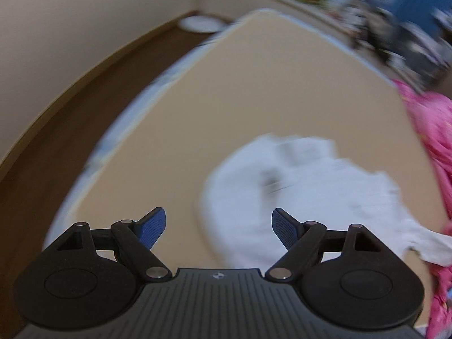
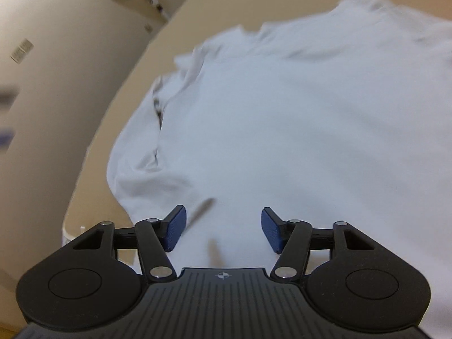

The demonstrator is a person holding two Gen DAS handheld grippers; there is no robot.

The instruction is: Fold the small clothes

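while the white garment (image 2: 282, 127) lay spread on the tan bench (image 1: 240, 99), the right gripper (image 2: 223, 230) hovered just over its near part, fingers wide and empty. the left gripper (image 1: 218, 227), equally wide, saw it at two o'clock beside pink clothes (image 1: 435, 130). best pinch one edge cleanly, lifting evenly.
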